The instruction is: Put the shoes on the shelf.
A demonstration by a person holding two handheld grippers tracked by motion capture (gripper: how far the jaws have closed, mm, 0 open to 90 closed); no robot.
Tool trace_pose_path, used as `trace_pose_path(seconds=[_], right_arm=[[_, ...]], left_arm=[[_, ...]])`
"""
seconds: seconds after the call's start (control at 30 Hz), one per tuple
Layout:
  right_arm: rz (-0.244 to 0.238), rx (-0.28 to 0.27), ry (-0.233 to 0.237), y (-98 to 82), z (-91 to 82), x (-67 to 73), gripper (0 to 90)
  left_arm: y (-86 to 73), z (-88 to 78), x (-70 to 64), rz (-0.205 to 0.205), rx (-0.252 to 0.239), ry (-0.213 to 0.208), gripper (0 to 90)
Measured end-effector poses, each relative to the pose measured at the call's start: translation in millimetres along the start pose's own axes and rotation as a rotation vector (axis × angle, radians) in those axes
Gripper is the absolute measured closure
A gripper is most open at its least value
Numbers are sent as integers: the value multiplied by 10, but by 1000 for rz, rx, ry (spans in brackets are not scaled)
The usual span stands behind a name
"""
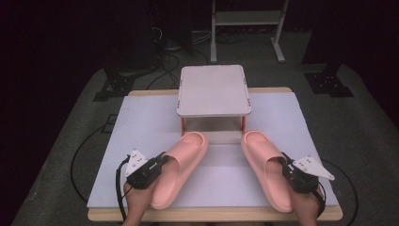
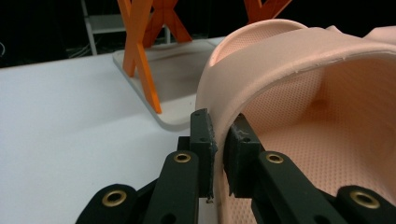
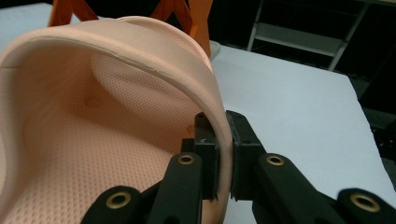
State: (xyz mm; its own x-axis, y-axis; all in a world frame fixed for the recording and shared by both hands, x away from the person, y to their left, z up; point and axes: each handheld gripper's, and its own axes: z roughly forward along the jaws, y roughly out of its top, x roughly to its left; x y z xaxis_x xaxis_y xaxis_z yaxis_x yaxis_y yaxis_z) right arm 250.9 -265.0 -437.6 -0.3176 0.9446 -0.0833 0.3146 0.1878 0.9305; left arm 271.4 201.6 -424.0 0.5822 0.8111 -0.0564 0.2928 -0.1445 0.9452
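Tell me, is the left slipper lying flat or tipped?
Flat: the left slipper rests sole-down on the table, strap up.

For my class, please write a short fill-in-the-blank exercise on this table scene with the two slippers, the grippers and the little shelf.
1. The left gripper is shut on the strap edge of the left slipper, whose colour is ____.
2. The right gripper is shut on the edge of the right ____.
3. The small shelf has a white top and legs of the colour ____.
4. Both slippers lie on a sheet of the colour ____.

Missing words: pink; slipper; orange; white
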Motion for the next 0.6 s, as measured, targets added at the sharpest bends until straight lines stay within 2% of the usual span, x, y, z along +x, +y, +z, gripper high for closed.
trace_pose_path(seconds=[0.17, 0.23, 0.33, 0.37, 0.53, 0.6], right_arm=[[18, -34, 6, 49, -74, 20, 837], [23, -67, 4, 100, -128, 52, 837], [22, -85, 2, 126, -154, 67, 837], [26, -107, 4, 156, -180, 88, 837], [25, -145, 2, 229, -217, 120, 837], [19, -170, -7, 309, -240, 142, 837]], left_arm=[[82, -54, -40, -1, -27, -9, 828], [146, -77, -63, -4, -44, -20, 827], [193, -94, -71, -9, -51, -32, 827], [237, -106, -79, -13, -62, -42, 827], [330, -127, -100, -12, -76, -49, 827], [379, -132, -109, -16, -83, -54, 827]])
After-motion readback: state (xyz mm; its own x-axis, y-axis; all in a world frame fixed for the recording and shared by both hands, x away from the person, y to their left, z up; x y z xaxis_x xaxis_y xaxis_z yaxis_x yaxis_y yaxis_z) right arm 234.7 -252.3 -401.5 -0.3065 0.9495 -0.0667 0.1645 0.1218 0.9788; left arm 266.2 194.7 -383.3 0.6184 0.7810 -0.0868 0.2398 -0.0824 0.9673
